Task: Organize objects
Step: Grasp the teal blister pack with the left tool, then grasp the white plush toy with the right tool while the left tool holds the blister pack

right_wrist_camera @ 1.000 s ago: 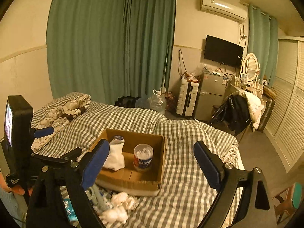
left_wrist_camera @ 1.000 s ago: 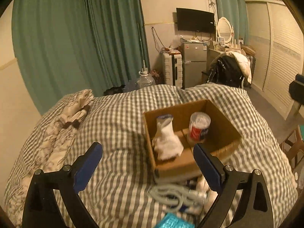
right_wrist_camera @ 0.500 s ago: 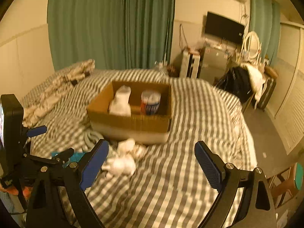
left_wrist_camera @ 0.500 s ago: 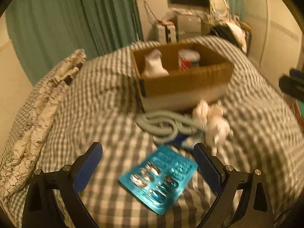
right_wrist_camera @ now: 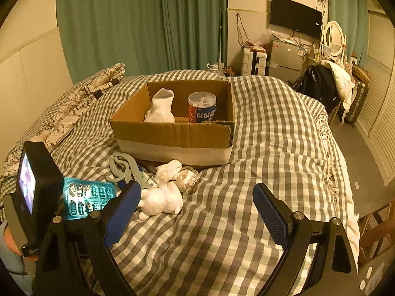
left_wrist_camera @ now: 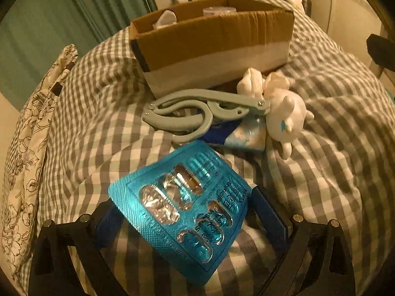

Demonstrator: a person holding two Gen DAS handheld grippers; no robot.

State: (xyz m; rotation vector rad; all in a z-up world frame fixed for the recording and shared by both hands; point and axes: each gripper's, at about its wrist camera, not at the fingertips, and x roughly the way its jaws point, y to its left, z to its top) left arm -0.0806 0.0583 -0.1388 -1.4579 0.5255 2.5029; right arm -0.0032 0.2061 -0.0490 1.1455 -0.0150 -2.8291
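Note:
A cardboard box [right_wrist_camera: 172, 133] stands on the checked bed and holds a white sock [right_wrist_camera: 160, 106] and a can [right_wrist_camera: 202, 107]. In front of it lie a grey folding hanger [left_wrist_camera: 195, 116], a white plush toy [left_wrist_camera: 287, 118], a white cloth bundle [left_wrist_camera: 261, 81] and a teal blister pack of pills [left_wrist_camera: 185, 209]. My left gripper [left_wrist_camera: 191, 214] is open, its fingers either side of the blister pack, low over the bed. My right gripper [right_wrist_camera: 197, 209] is open and empty, above the bed to the right of the plush toy [right_wrist_camera: 160, 201].
A patterned pillow [right_wrist_camera: 74, 106] lies along the bed's left side by the wall. Green curtains hang behind. A chair with clothes [right_wrist_camera: 325, 83], a fridge and a TV stand at the far right. A blue-and-white packet [left_wrist_camera: 237, 133] lies under the hanger.
My left gripper has dropped and moved forward, so the blister pack now sits between its fingers. My right gripper has lowered slightly towards the bed.

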